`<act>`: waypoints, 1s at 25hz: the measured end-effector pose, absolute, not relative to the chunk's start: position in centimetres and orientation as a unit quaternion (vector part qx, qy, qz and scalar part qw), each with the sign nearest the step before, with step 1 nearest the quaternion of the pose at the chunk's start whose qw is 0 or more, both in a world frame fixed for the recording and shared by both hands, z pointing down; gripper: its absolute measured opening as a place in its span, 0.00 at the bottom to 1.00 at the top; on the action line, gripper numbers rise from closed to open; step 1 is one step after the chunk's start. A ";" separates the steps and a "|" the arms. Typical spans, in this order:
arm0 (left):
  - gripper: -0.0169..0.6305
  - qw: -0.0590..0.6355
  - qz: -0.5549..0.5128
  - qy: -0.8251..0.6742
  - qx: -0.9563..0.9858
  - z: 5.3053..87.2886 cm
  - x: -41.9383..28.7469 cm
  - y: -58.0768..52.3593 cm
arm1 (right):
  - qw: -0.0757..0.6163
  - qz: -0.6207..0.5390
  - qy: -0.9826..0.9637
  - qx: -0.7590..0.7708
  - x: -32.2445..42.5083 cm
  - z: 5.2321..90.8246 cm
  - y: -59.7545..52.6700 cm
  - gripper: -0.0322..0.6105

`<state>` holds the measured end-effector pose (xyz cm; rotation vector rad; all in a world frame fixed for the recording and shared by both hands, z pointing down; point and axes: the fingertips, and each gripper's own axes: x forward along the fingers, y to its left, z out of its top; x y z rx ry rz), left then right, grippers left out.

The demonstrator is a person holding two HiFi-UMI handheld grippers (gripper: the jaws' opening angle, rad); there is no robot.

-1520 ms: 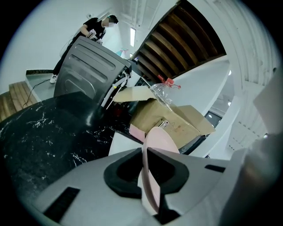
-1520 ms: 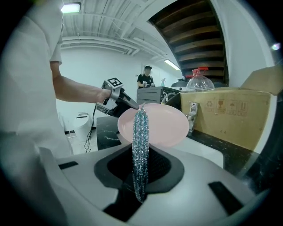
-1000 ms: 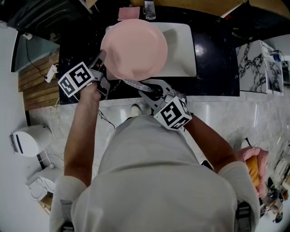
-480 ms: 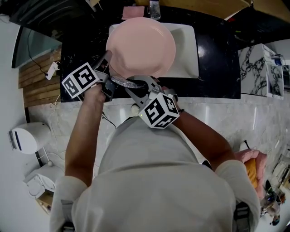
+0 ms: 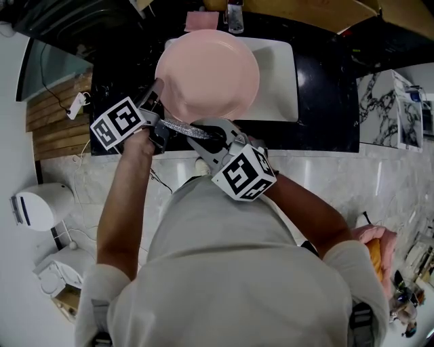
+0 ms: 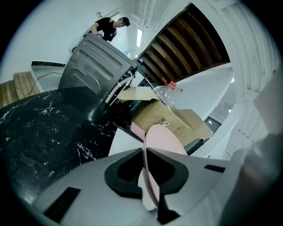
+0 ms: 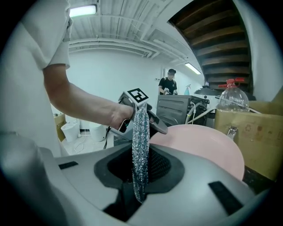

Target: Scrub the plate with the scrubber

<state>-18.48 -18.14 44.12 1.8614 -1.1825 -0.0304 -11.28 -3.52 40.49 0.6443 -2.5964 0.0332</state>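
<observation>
A pink plate [image 5: 207,71] is held over the white sink [image 5: 277,74]. My left gripper [image 5: 157,93] grips its left rim. In the left gripper view the plate [image 6: 162,137] runs edge-on between the jaws, which are closing on the rim. My right gripper [image 5: 209,135] is shut on a flat silvery scrubber [image 5: 182,127], which lies just under the plate's near rim. In the right gripper view the scrubber [image 7: 140,141] stands upright between the jaws, with the plate [image 7: 201,148] right behind it and the left gripper [image 7: 152,119] beyond.
A black counter [image 5: 325,101] surrounds the sink. A pink cloth [image 5: 201,20] and a bottle [image 5: 235,17] sit at its far edge. A cardboard box [image 6: 174,119] and a dark machine [image 6: 95,66] stand behind the sink. A person [image 6: 108,26] stands far off.
My right gripper has carried the scrubber leftwards along the plate's near rim, towards the left gripper. The plate has shifted a little to the right and stays in the left gripper.
</observation>
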 end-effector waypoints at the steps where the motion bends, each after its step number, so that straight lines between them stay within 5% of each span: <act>1: 0.07 0.451 -0.011 -0.480 0.753 44.2 -18.7 -18.2 | 0.225 0.016 -0.945 0.236 -11.0 40.1 -3.5 0.17; 11: 0.07 0.443 0.016 -0.491 0.750 45.6 -19.6 -18.7 | 0.150 0.061 -0.943 0.292 -6.5 36.3 -5.4 0.17; 25: 0.07 0.438 0.051 -0.498 0.746 47.8 -18.4 -19.9 | 0.162 0.099 -0.904 0.384 3.2 37.6 -8.5 0.17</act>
